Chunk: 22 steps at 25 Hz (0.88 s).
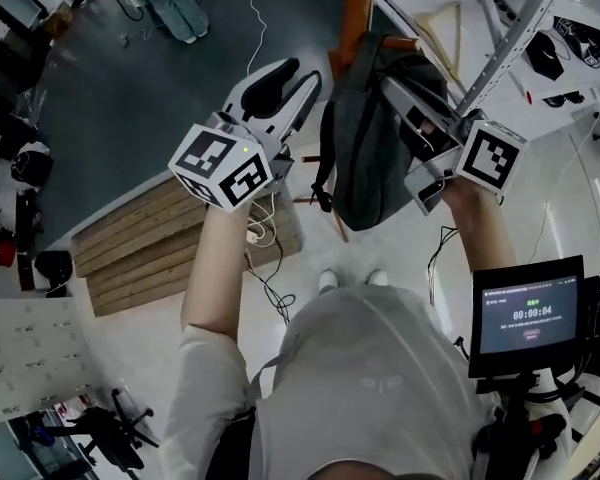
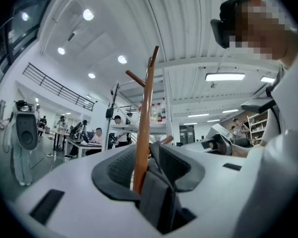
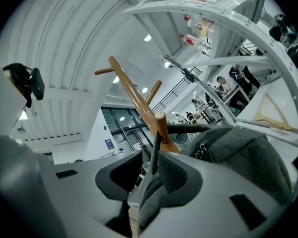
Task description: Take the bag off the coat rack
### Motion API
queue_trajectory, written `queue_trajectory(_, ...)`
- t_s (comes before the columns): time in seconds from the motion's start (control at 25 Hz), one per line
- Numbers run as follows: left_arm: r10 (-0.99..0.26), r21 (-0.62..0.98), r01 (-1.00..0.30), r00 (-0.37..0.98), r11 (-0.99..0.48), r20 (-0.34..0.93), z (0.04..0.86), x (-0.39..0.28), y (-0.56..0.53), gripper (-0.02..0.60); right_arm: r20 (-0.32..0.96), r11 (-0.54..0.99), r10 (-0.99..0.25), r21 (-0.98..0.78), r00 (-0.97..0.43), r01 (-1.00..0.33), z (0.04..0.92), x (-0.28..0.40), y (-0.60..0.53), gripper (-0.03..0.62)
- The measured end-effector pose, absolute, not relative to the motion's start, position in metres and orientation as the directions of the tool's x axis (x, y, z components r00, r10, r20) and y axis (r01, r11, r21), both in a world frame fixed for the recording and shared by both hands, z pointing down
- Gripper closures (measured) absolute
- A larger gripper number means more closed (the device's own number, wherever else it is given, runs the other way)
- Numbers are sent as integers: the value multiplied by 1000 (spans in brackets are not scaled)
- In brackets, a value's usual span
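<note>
A grey backpack [image 1: 370,148] hangs on the orange-brown wooden coat rack [image 1: 358,8], seen from above. My left gripper [image 1: 302,76] is just left of the bag with its jaws apart. In the left gripper view a grey strap [image 2: 156,197] lies between the jaws of the left gripper [image 2: 149,167], against the right pad, with the rack pole [image 2: 144,118] behind. My right gripper [image 1: 405,103] sits at the bag's top right. In the right gripper view a dark strap [image 3: 153,155] runs from a peg [image 3: 161,125] down between the spread jaws of the right gripper [image 3: 151,175]; the bag body [image 3: 243,157] is at right.
A wooden pallet [image 1: 180,243] lies on the floor at left with a cable [image 1: 265,278] beside it. A metal frame [image 1: 510,38] rises at upper right. A small screen [image 1: 528,316] stands at lower right. People sit at desks [image 2: 97,135] in the background.
</note>
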State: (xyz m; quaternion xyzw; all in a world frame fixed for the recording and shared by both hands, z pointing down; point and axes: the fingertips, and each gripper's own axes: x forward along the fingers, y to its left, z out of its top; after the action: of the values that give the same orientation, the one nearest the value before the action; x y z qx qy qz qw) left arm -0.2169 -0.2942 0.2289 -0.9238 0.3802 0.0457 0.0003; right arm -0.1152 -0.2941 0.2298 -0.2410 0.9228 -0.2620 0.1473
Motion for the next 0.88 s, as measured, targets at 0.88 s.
queue_trajectory(0.88, -528, -109, -526, 849, -843, -12, 136, -123, -383, 402, 106, 751, -342, -567, -934, -339, 236, -170, -324, 502)
